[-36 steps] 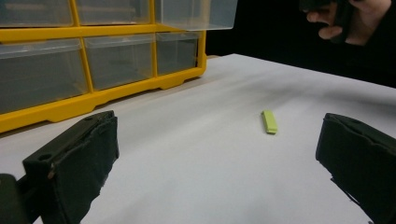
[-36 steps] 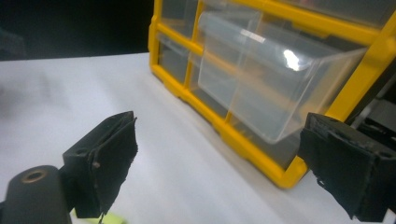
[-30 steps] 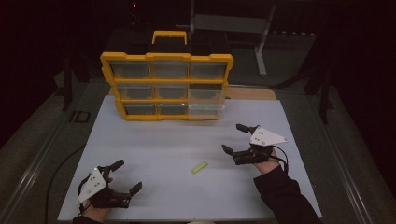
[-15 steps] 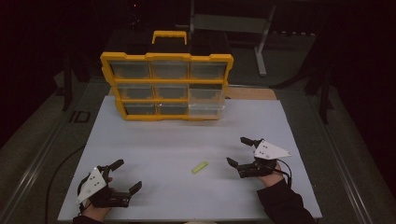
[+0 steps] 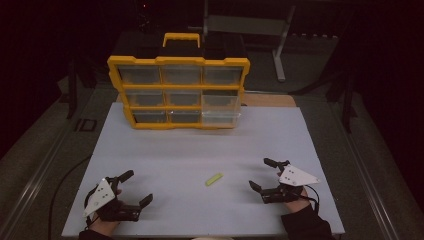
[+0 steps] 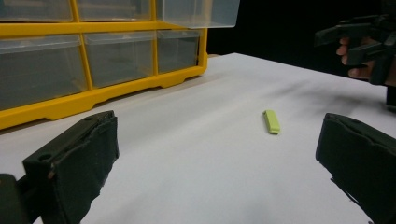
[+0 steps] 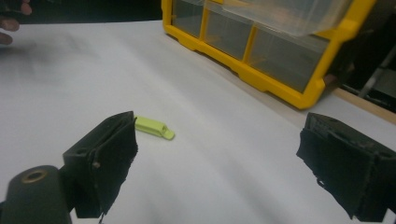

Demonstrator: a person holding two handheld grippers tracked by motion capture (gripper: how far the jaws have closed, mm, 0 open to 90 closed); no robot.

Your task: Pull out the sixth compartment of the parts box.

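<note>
Now, your right gripper (image 5: 266, 175) is wide open, near the green piece (image 5: 214, 179) lying flat on the white board (image 5: 200, 150). Bring it low, one jaw on each long side, then close gently. Your left gripper (image 5: 134, 187) also rests open.

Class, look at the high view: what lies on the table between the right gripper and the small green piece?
Nothing: in the high view, only bare white table lies between the right gripper and the green piece.
</note>
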